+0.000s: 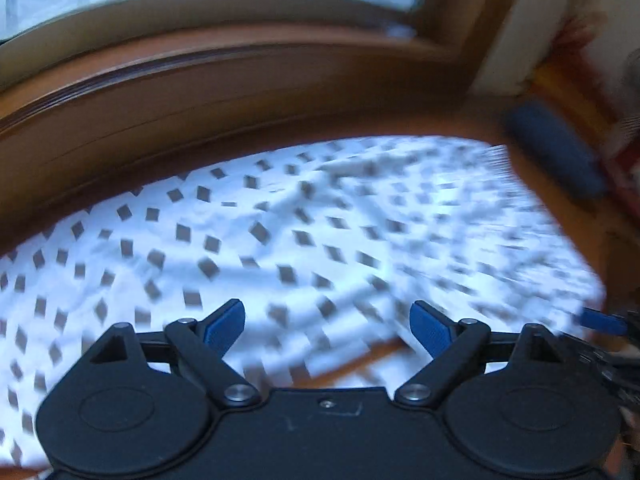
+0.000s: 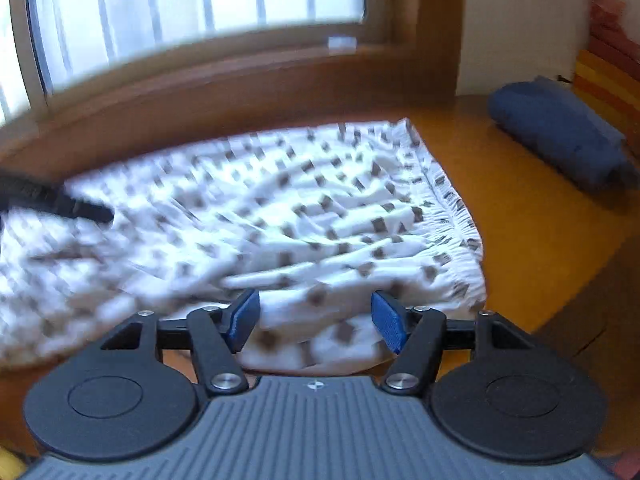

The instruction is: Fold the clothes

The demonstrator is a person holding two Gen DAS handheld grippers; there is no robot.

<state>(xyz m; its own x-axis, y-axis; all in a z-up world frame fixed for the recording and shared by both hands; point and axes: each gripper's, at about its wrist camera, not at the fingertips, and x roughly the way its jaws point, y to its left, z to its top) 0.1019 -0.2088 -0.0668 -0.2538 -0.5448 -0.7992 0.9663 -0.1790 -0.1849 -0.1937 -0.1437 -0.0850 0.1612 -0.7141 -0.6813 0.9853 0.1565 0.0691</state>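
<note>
Under the window (image 2: 192, 4), on the orange-brown wooden tabletop (image 2: 512, 232), a white garment printed with small grey-brown squares (image 2: 280, 216) lies spread out and rumpled, with long creases running across it. Its gathered, elasticated edge (image 2: 452, 204) faces the right end of the tabletop, which suggests a skirt or shorts, though blur keeps me from telling which. It seems laid flat this way so that edges and corners can be reached for folding; whether any fold is already in it the pictures do not settle.

Well apart from it, at the far right, a dark blue cloth (image 2: 560, 136) sits as a compact bundle, perhaps a piece already dealt with, but that is only a guess.

The right gripper (image 2: 316, 322) hangs low over the near edge of the garment, its blue-padded fingers (image 2: 390, 326) spread wide with the cloth's near hem showing between and just beyond them; nothing is pinched. The left gripper (image 1: 326, 330) hovers over the garment's other end, its fingers (image 1: 226, 326) likewise spread and holding nothing, with patterned cloth ahead of them and a strip of bare tabletop showing below.

Both views are smeared, the left wrist view most toward its right side. The two grippers stand toward opposite ends of the near edge, a placing that would suit taking that edge at two points together.
</note>
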